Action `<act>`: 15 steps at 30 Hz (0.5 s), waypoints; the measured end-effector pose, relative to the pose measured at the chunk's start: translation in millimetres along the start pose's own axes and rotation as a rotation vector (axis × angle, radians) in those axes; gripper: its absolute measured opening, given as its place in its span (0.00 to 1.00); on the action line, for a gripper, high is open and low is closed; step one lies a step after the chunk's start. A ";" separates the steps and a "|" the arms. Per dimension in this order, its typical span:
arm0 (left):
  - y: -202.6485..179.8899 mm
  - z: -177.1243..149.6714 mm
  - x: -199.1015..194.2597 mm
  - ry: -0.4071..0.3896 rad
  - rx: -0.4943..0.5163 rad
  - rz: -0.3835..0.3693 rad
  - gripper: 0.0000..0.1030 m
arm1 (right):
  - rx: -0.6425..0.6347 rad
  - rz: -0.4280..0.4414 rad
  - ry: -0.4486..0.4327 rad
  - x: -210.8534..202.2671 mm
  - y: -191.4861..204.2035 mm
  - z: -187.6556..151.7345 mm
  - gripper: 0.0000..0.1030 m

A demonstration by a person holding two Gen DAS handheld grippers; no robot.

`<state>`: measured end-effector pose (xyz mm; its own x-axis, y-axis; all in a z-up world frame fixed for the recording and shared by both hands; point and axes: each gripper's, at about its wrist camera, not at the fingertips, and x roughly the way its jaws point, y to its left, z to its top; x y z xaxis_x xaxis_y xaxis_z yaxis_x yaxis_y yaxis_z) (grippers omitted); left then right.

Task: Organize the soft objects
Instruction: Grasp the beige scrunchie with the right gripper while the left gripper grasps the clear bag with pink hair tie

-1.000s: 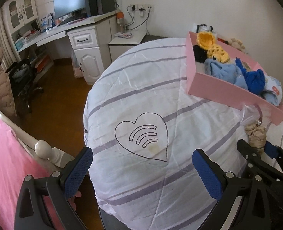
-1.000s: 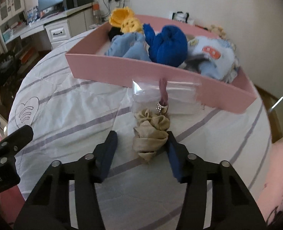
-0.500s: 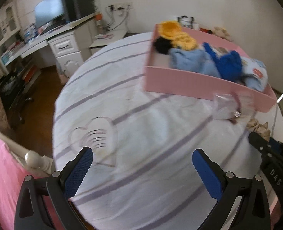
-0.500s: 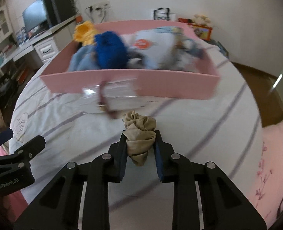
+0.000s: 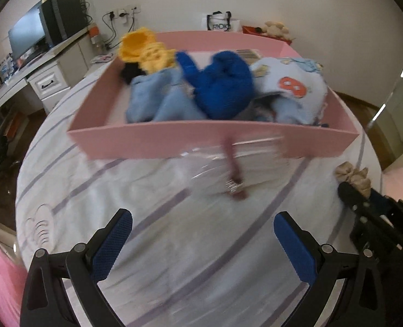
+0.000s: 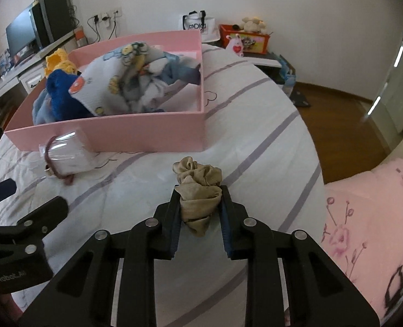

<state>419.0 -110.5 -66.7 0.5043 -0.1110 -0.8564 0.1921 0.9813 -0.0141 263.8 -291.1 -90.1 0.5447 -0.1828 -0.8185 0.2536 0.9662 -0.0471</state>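
Observation:
My right gripper (image 6: 200, 204) is shut on a beige scrunchie (image 6: 198, 188), held just above the white striped bedspread (image 6: 256, 147). The scrunchie (image 5: 352, 175) also shows at the right edge of the left wrist view, above the right gripper's black finger. My left gripper (image 5: 200, 234) stands open over the bedspread with nothing between its blue pads. Ahead lies a pink box (image 5: 174, 139) with a blue item (image 5: 223, 87), yellow knit (image 5: 144, 50), light-blue cloth and a printed cloth (image 6: 111, 81). A clear plastic case with a maroon band (image 6: 65, 154) lies against the box's front wall.
A desk with a monitor (image 5: 27, 38) stands at the back left, wooden floor to the right (image 6: 337, 109). A bag and a red toy box (image 6: 245, 39) sit behind the bed. Pink floral bedding (image 6: 370, 218) lies at the right.
The right gripper closed on the scrunchie and carried it to the right, toward the box's right corner. The left gripper swung right from the heart print to face the pink box.

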 end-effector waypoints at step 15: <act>-17.8 30.9 33.4 0.028 -0.103 0.015 1.00 | -0.040 0.032 -0.016 18.7 -12.2 12.0 0.23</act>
<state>458.5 -136.4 -79.1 0.4822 -0.0927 -0.8712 0.0961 0.9940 -0.0526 280.5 -308.5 -97.9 0.5645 -0.1540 -0.8109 0.2038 0.9780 -0.0438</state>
